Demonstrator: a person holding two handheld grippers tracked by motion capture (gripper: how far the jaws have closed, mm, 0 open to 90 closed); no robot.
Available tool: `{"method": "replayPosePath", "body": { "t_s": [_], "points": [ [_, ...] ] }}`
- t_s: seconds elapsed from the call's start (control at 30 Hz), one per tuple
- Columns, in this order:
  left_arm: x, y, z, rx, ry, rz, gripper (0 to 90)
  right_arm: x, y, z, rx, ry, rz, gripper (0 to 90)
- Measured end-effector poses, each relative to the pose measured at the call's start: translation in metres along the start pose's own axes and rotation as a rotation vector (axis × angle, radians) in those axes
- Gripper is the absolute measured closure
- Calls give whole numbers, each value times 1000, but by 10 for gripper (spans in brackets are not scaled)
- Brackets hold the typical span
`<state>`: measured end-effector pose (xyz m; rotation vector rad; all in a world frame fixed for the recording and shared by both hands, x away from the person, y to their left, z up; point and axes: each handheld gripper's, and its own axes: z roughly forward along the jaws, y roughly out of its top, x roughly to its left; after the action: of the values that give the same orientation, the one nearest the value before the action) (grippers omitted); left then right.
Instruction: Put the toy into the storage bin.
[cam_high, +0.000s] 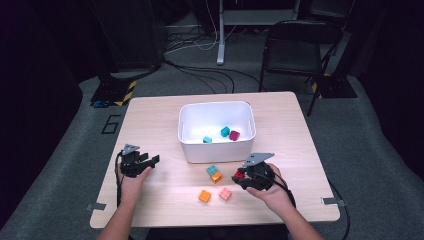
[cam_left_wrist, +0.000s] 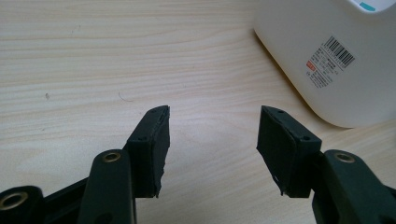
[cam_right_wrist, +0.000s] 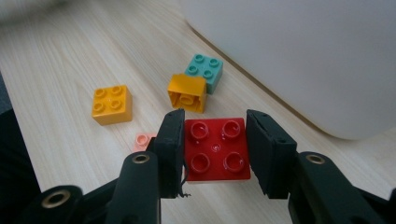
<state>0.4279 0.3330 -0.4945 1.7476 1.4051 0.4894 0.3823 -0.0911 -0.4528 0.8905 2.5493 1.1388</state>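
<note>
- Right tongs (cam_right_wrist: 215, 144): black two-jaw tool in the person's right hand (cam_high: 272, 192), low over the near right part of the bench; jaws clamped on opposite sides of one block.
- Red square plastic four-stud block (cam_right_wrist: 215, 150): held between the right tongs' pads, studs up and level; in the high view it shows as a red spot (cam_high: 240, 174) at the tool's tip, just in front of the tub.
- Left tongs (cam_left_wrist: 212, 135): jaws wide apart, nothing between them, hovering over bare wood at the near left; also seen from above (cam_high: 141, 163).
- White rounded plastic tub (cam_high: 185, 142): mid-bench, open top, barcode label on one outer wall (cam_left_wrist: 332, 60); holds two teal blocks and one magenta block (cam_high: 234, 135).
- Loose stock on the light wooden bench (cam_high: 155, 115), between tub and right tongs: teal four-stud block (cam_right_wrist: 204, 71) touching an orange block tipped on its side (cam_right_wrist: 187, 93); an upright orange four-stud block (cam_right_wrist: 111, 104) apart from them; a pink block (cam_high: 225, 193), partly hidden behind the jaw in the right gripper view.
- Step in hand, as judged: carry the red block into the tub.
- Handling advice: keep the squeeze steady on the flat side faces, lift straight up until clear of the tub rim, move over the open middle, then part the jaws low so the block does not bounce out.
- Caution: the tipped orange block and the teal one lie close ahead; rise before moving forward to avoid knocking them.
</note>
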Motion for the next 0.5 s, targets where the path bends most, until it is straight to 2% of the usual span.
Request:
{"method": "replayPosePath", "body": {
  "t_s": [0.37, 0.5],
  "points": [
    [2, 0, 0, -8, -1, -10, 438, -5, 42, -33, -23, 49, -1, 583],
    [2, 0, 0, -8, -1, -10, 438, -10, 55, -45, -44, 44, -2, 583]
  ]
}}
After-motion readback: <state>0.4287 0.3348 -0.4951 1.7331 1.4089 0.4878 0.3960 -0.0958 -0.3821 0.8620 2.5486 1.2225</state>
